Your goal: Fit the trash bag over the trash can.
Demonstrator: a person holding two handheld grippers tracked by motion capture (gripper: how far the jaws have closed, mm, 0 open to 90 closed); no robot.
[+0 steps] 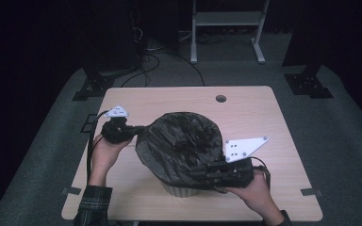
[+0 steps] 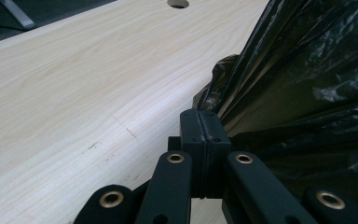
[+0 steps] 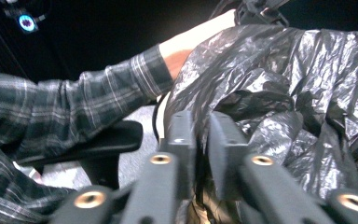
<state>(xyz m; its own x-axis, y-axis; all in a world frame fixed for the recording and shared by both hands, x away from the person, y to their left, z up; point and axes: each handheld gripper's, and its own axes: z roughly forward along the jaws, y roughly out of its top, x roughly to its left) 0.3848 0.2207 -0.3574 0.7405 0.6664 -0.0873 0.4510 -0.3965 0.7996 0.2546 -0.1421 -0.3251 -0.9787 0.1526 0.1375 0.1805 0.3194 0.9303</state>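
Bag [image 1: 181,141] — a black plastic liner — is draped over the mouth of a pale ribbed bin [image 1: 181,190] that stands near the middle of the desk [image 1: 264,117], toward the person's edge. Only a low strip of the bin's wall can be seen below the film on the near side.

On the left of the bin, the left gripper [image 1: 139,129] is clenched on a pinch of the bag's rim; in the left gripper view its fingers [image 2: 192,135] are pressed flat together with the film [image 2: 303,93] fanning out from between them toward the bin. On the near right of the bin, the right gripper [image 1: 195,172] is laid level along the bag's lower edge, pointing left across the front of the bin. In the right gripper view its fingers [image 3: 223,149] stand almost together with a slim gap between them, the crumpled film [image 3: 284,93] just beyond; whether a fold is caught there cannot be told, though a light pinch is judged likely.

So the bag is gripped at two points of its rim, roughly a quarter-turn apart around the bin. The coming move is judged to turn on this — the rim must be drawn outward and down from the bin's mouth, away from its centre, each hand on its own side.
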